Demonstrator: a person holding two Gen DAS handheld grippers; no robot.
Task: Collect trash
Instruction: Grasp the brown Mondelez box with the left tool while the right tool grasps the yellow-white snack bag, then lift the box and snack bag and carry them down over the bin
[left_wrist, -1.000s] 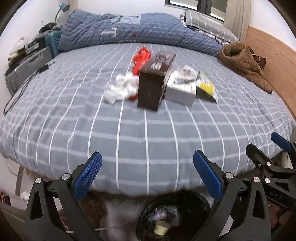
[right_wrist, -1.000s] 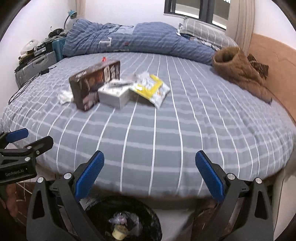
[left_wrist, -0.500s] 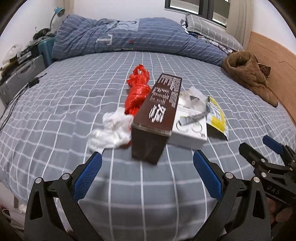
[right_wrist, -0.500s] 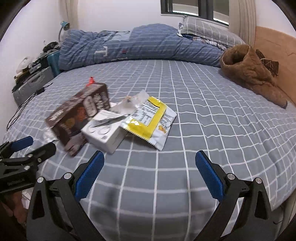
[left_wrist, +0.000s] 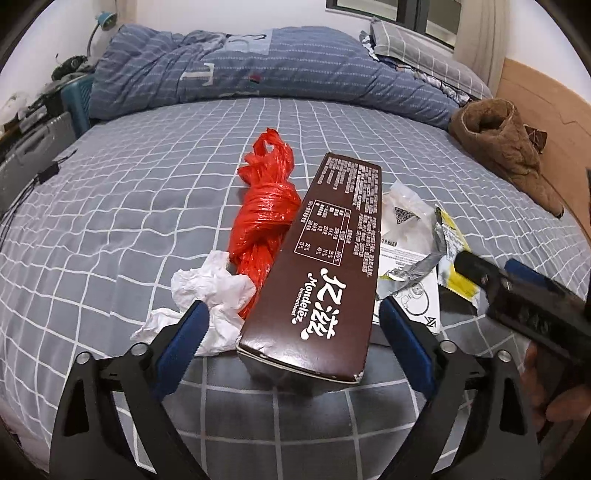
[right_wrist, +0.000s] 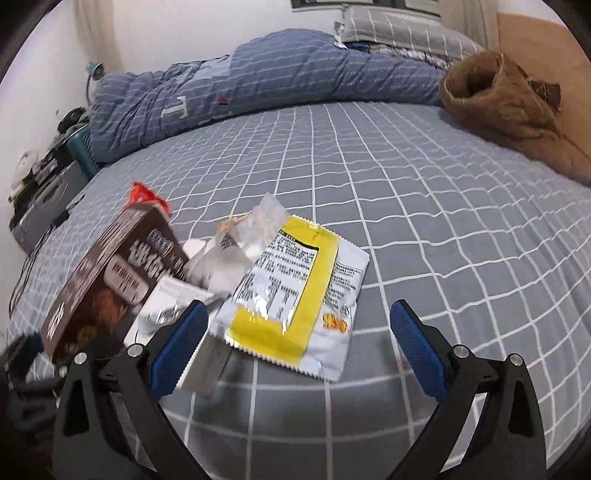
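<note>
Left wrist view puts my left tongs (left_wrist: 290, 341) right at the near end of the brown snack box (left_wrist: 325, 266), which lies on the bed (left_wrist: 110, 221). The blue pads stand clear on either side of the box's end; the jaws have just been closing a little, yet nothing is pressed, so I call them released. Beside the box on its left lie a knotted red plastic bag (left_wrist: 267, 206) and a crumpled white tissue (left_wrist: 210, 295), the tissue just behind my left pad. On the box's right are a white box (left_wrist: 413, 273) and torn clear wrapping (left_wrist: 406, 210). My right tongs (left_wrist: 491, 275) come in blurred from the right edge, over the yellow snack packet (left_wrist: 456, 258).

Right wrist view shows those tongs (right_wrist: 299, 341) spread wide and gripping nothing, with the yellow snack packet lying flat on the bed between the pads. A brown coat (right_wrist: 502, 107) lies at the far right, and a rumpled blue duvet (right_wrist: 258, 85) across the head of the bed.
</note>
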